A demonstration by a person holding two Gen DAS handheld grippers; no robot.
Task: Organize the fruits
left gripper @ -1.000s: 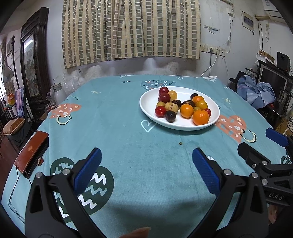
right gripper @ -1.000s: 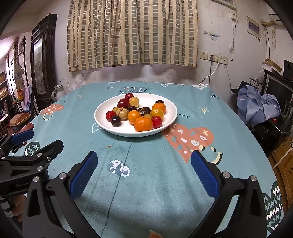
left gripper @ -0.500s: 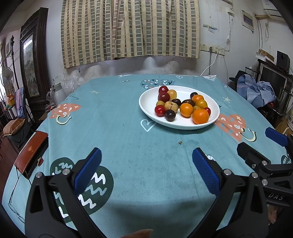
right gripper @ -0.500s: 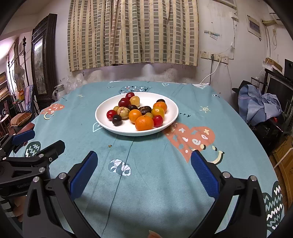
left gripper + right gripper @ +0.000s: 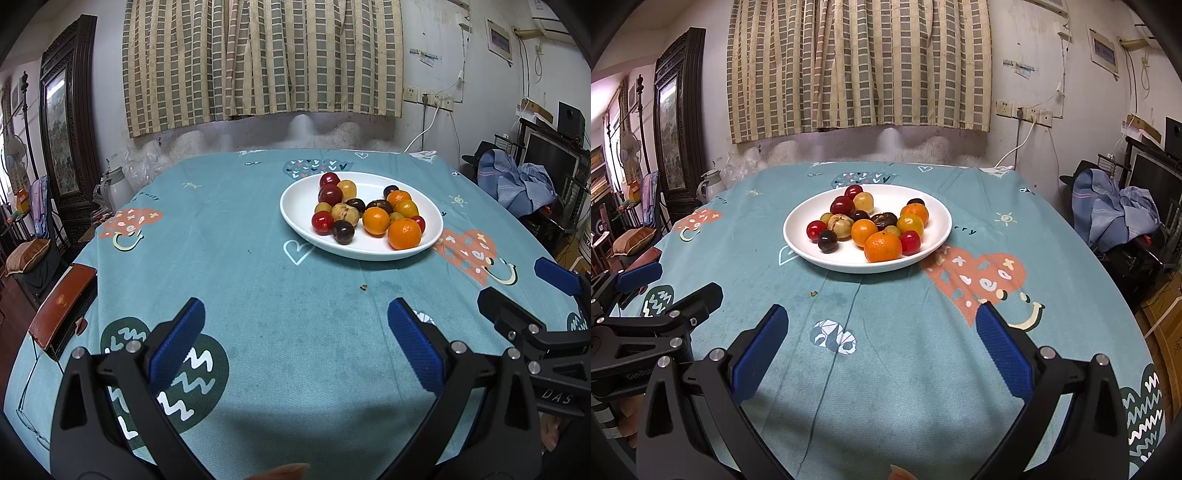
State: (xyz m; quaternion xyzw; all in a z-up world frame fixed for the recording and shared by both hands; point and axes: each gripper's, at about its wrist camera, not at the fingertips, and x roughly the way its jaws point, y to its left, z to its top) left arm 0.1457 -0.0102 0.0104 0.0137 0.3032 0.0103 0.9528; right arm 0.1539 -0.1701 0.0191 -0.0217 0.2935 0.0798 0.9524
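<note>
Left wrist: your left gripper [image 5: 295, 325] jaws spread wide, holding nothing; white plate [image 5: 295, 218] of fruits [image 5: 369, 216] ahead, right of centre on tablecloth [image 5: 258, 280].
Right wrist: your right gripper [image 5: 882, 332] likewise agape, empty; plate straight ahead, well apart.

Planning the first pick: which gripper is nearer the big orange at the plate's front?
Right, slightly. The right gripper faces the big orange nearly head-on; the left gripper has it ahead, off to its right.

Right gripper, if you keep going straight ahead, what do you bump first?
Probably the white plate of fruit. The right gripper is open and aimed over bare tablecloth toward its near rim, though height is hard to judge.
</note>
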